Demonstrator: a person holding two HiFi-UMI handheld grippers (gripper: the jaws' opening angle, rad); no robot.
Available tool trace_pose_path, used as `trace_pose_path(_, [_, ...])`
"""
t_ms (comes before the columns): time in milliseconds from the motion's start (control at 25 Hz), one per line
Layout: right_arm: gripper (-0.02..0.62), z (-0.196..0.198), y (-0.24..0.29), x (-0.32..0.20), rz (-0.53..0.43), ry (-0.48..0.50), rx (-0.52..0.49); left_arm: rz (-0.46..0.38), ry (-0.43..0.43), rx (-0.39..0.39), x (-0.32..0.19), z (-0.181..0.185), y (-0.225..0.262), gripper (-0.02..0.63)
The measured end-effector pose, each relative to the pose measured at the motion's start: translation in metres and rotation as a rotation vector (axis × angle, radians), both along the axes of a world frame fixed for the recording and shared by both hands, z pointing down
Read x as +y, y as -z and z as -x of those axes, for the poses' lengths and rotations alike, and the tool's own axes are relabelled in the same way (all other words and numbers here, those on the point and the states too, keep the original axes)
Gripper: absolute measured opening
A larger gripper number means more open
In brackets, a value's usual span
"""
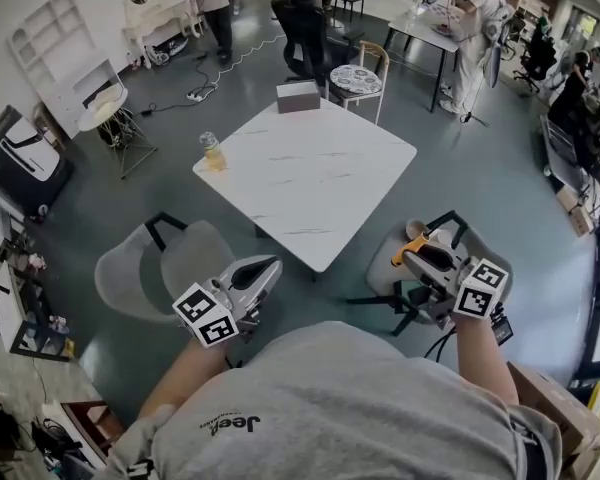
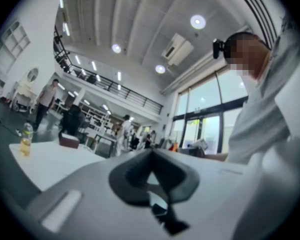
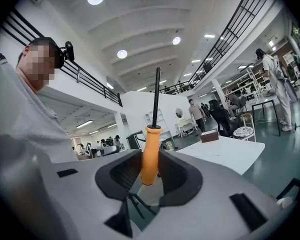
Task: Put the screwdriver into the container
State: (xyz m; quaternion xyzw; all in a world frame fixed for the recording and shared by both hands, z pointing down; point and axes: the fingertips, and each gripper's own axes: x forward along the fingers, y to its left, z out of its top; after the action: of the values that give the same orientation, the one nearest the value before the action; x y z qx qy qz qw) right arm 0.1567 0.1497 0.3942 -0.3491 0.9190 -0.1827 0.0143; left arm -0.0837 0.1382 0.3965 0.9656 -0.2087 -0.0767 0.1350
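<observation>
The right gripper [image 3: 150, 160] clamps the screwdriver [image 3: 150, 143] by its orange handle, shaft upright, short of the worktop's [image 1: 310, 178] near right edge. It is probably light, stiff and smooth, so the handle suits gripping. The left gripper [image 2: 151, 156] is closed, empty.

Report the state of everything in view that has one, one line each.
right gripper: shut on the screwdriver.
screwdriver: clamped by its orange handle, shaft pointing up in the right gripper view.
left gripper: shut, nothing between the jaws.
glass: upright on the table, yellowish liquid inside.
box: at the table's far corner; open or closed cannot be told.
</observation>
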Motion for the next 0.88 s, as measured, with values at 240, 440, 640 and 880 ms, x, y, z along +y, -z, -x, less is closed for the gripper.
trace_pose_path(240, [0.106,0.037,0.008,-0.033,0.0,0.003,0.031,0.001,0.02,0.017,-0.03,0.044,0.001,0.003])
trace_pose_path(440, [0.106,0.064,0.017,-0.058,-0.012,0.019,0.064,-0.001,0.049,0.036,-0.05,0.076,0.002,0.003])
trace_pose_path(640, [0.106,0.08,0.021,-0.081,-0.021,0.03,0.087,-0.012,0.074,0.048,-0.071,0.096,0.0,0.003])
trace_pose_path(880, [0.106,0.088,0.017,-0.093,-0.022,0.058,0.089,-0.02,0.104,0.052,-0.079,0.103,-0.004,0.003])
